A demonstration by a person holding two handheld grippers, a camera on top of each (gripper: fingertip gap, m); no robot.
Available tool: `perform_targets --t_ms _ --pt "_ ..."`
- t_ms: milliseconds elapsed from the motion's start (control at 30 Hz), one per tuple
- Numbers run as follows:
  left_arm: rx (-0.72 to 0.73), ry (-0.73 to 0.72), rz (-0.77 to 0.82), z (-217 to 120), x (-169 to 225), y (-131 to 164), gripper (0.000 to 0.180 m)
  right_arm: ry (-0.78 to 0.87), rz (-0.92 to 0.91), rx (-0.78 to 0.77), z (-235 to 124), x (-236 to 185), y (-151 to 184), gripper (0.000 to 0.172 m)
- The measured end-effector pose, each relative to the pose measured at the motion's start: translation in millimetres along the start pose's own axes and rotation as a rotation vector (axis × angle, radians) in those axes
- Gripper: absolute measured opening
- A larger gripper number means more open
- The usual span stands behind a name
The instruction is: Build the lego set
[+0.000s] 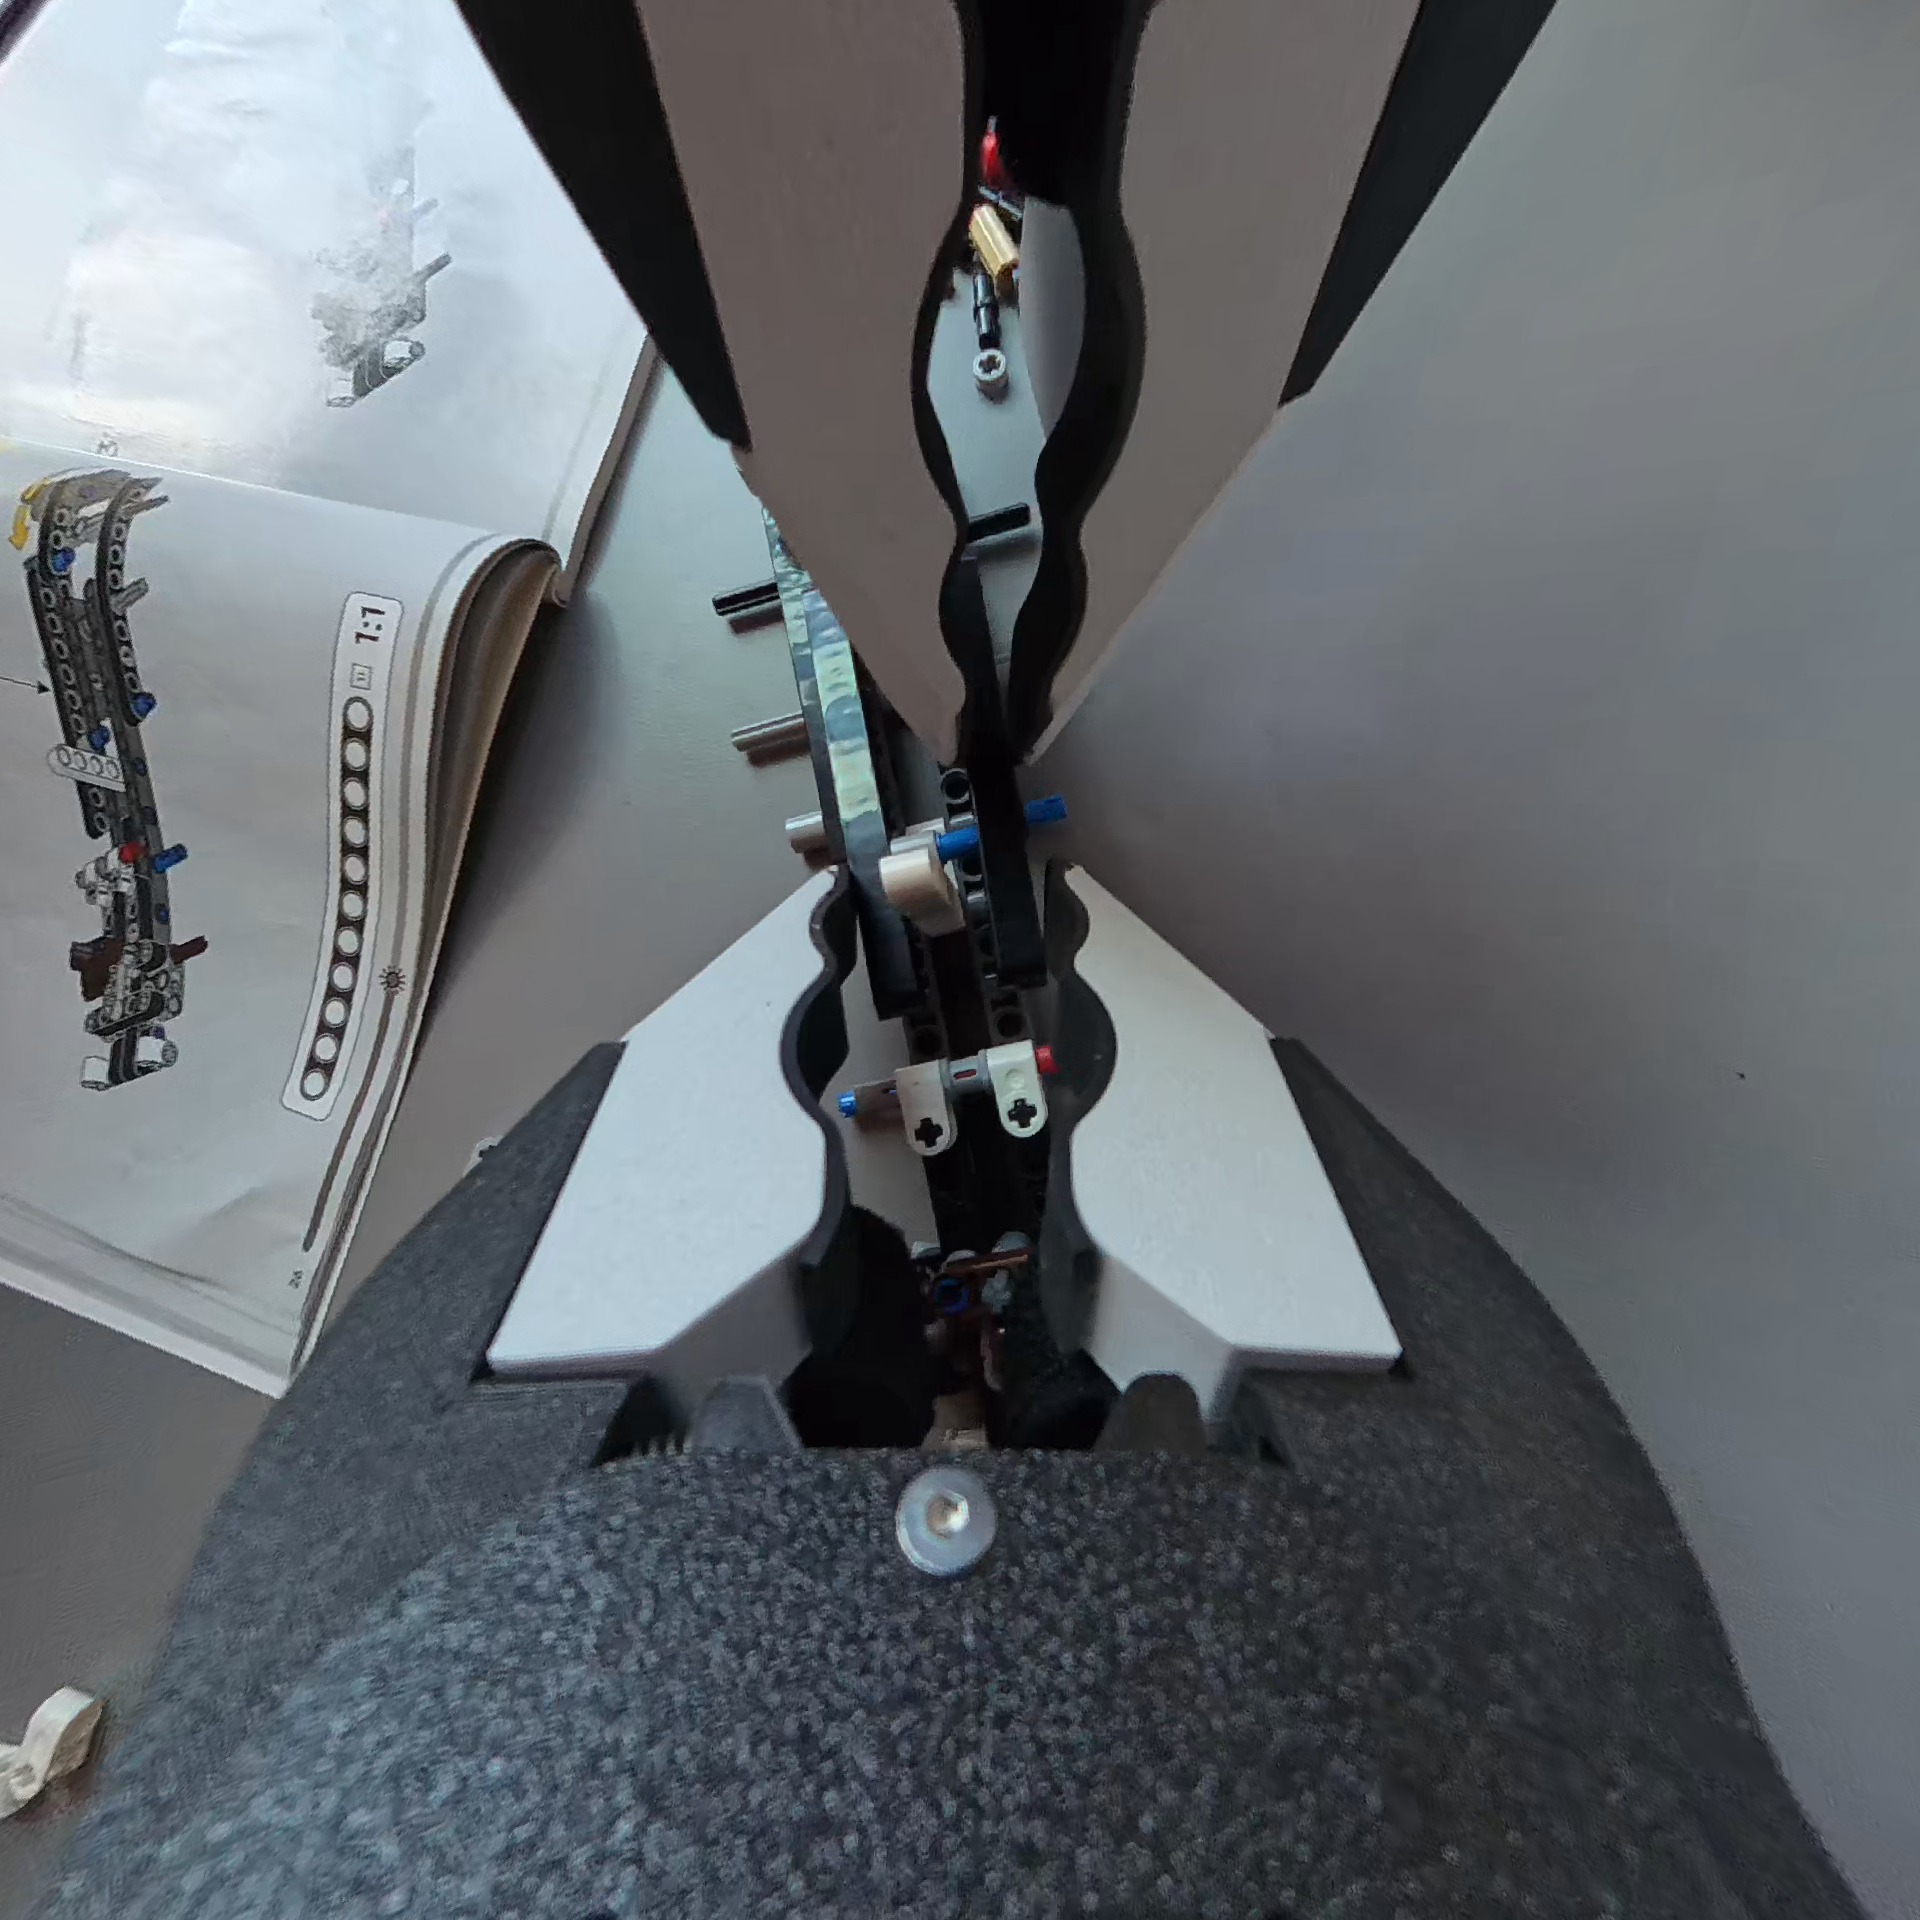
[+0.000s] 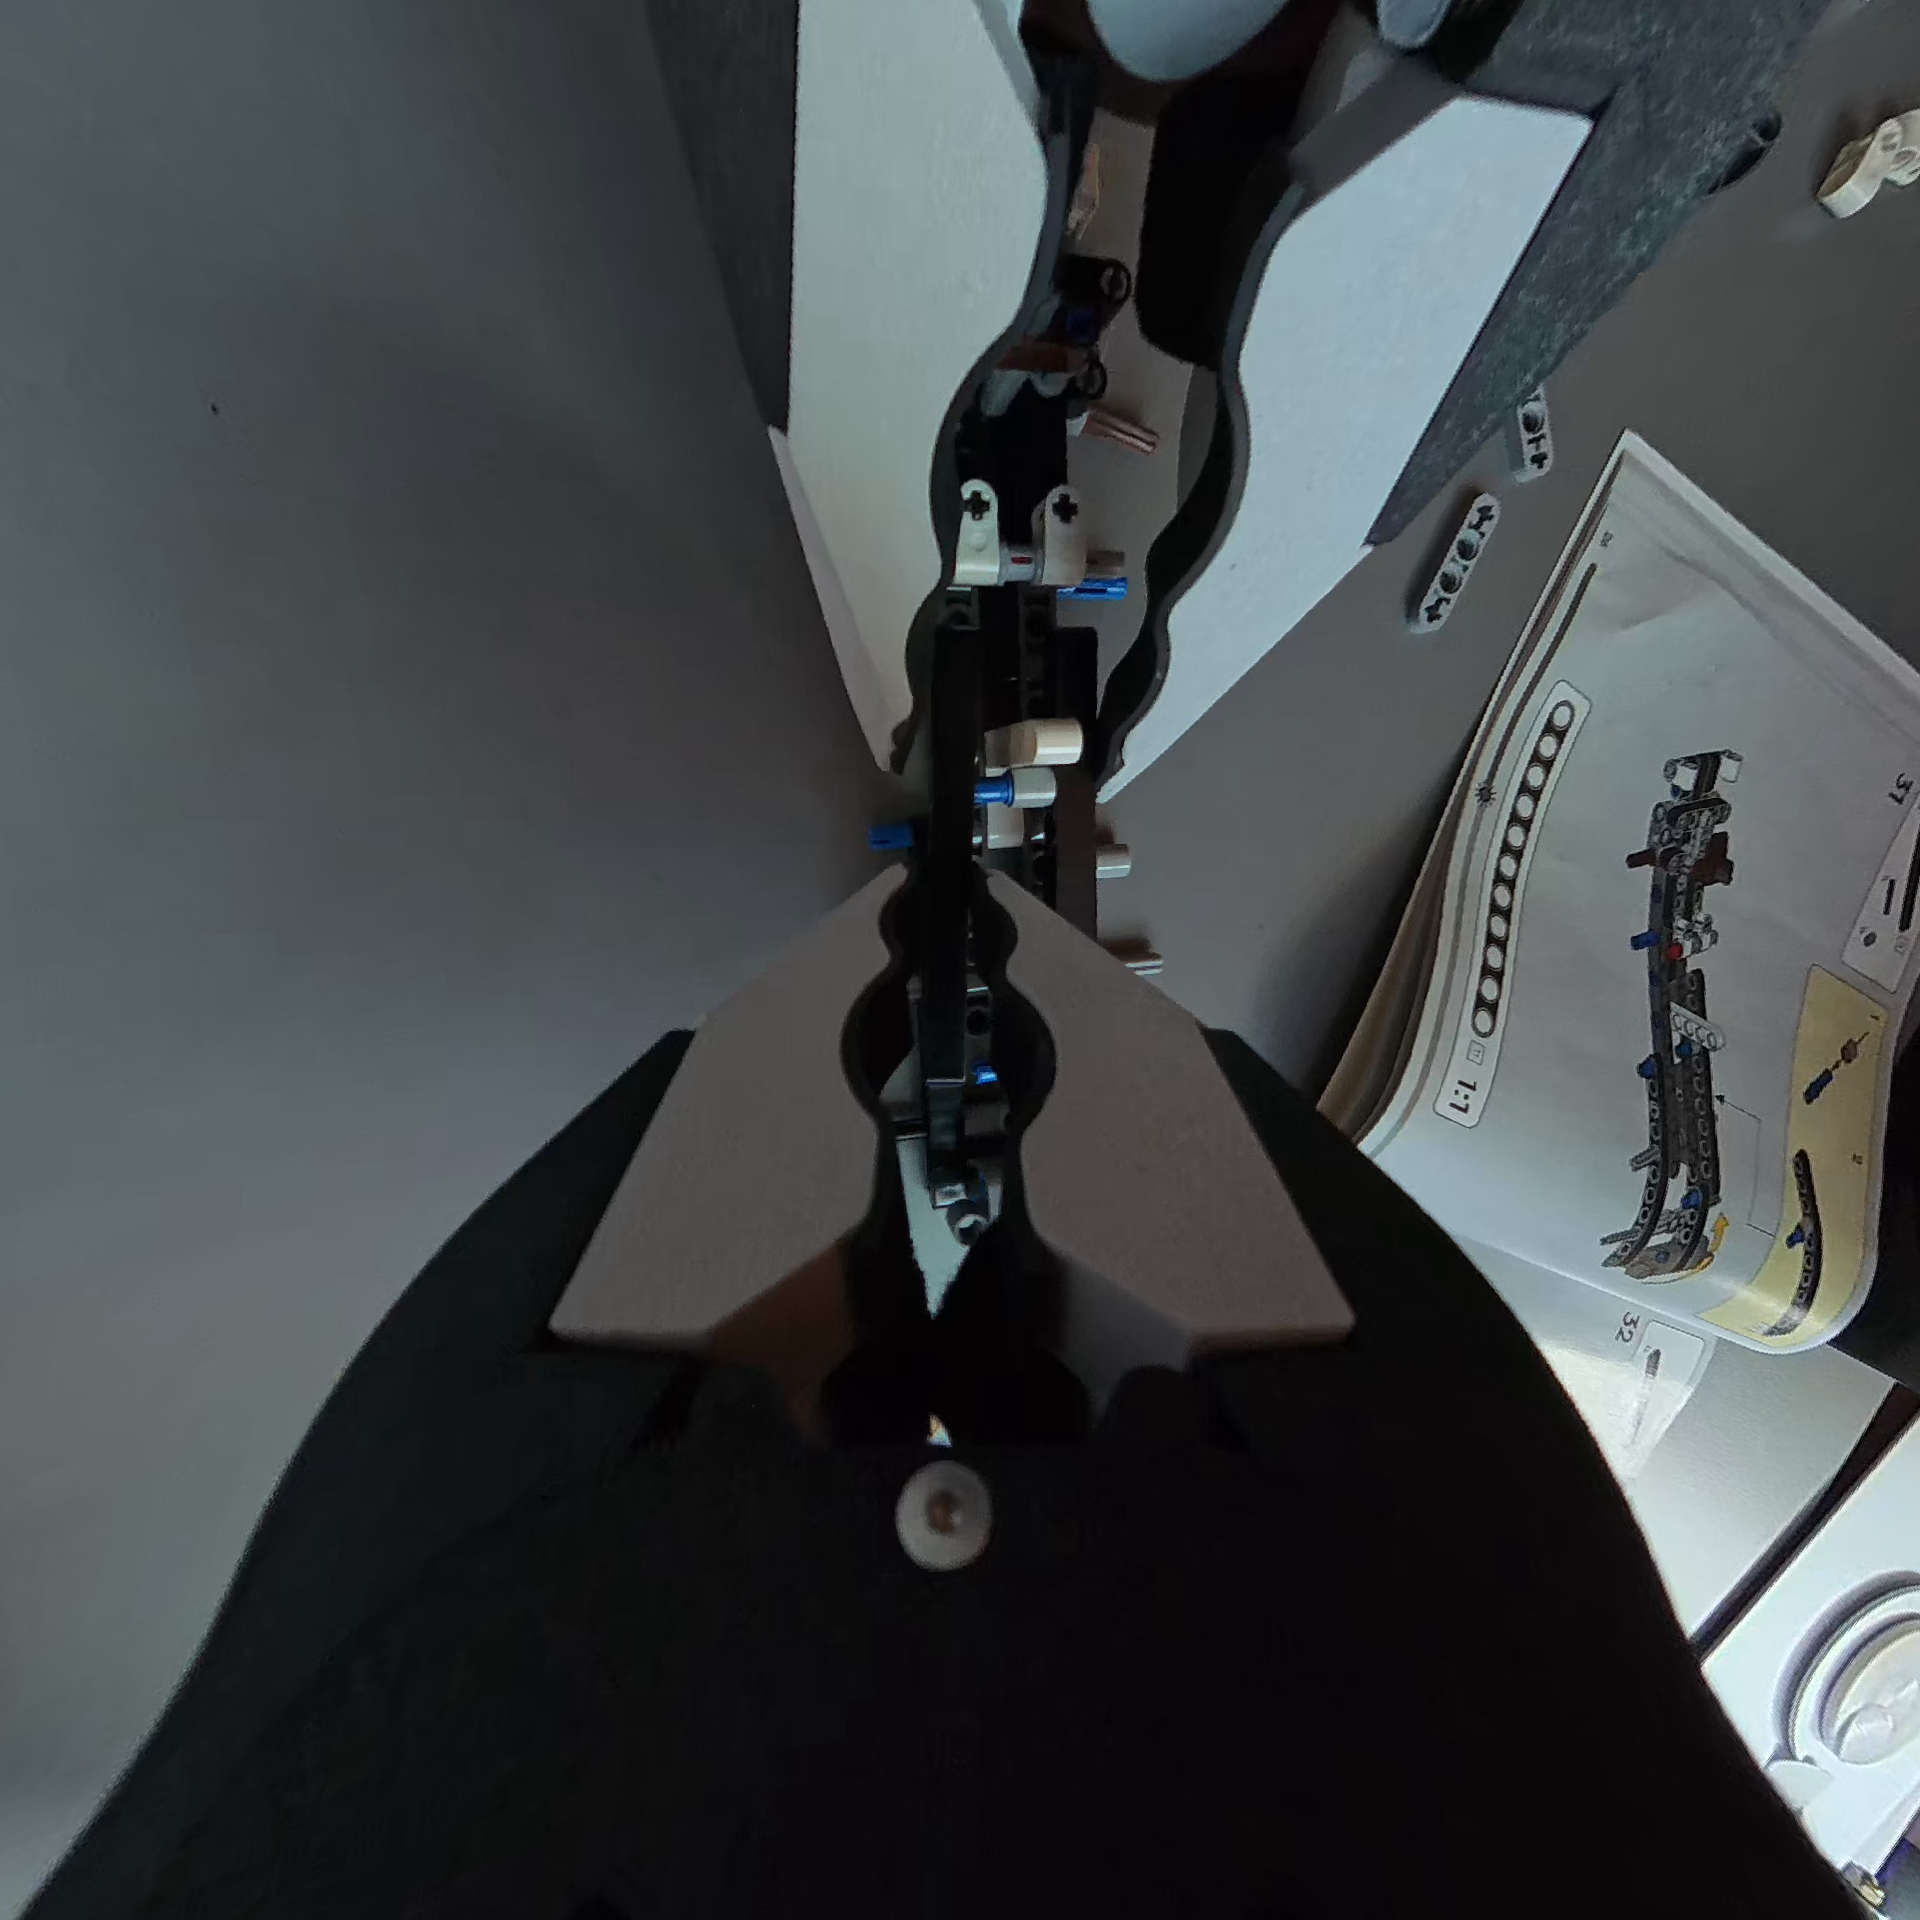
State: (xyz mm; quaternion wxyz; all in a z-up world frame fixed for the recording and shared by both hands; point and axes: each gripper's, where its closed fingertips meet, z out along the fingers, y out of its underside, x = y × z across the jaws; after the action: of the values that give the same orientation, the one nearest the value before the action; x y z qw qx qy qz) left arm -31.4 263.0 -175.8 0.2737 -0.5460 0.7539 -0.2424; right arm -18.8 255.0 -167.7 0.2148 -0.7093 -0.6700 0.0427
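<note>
Both ends pinned, so nothing twists: left tool [image 1: 951, 894] clamped around the brick-beam assembly [image 1: 961, 935], right tool [image 2: 945, 883] pinching its black beam [image 2: 951, 790]. Held between them above the grey tabletop [image 1: 1507, 831], instruction booklet [image 1: 260, 831] open near its edge.

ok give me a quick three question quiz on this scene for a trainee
1. True or false: both grippers grip the same long brick model.
2. Which lies open on the grey table? A) a laptop B) an instruction booklet C) a towel
3. What colour are the pins sticking out of the model's sides?

Key: 1 true: the left gripper and the right gripper clamp opposite ends. 2 B. 3 blue.
</note>
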Motion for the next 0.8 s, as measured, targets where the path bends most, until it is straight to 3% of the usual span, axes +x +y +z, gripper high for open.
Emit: perform_targets --t_ms 433,667,800 --pt "-0.038 -0.048 -0.017 1 -13 2 0.028 0.079 0.013 0.081 -2 8 5 0.010" --pt "-0.042 -0.046 -0.015 0 -13 3 0.026 0.141 0.126 0.141 -23 18 21 0.044" --pt "-0.044 -0.046 -0.019 0 -13 4 0.026 0.126 0.133 0.137 -11 23 27 0.055"
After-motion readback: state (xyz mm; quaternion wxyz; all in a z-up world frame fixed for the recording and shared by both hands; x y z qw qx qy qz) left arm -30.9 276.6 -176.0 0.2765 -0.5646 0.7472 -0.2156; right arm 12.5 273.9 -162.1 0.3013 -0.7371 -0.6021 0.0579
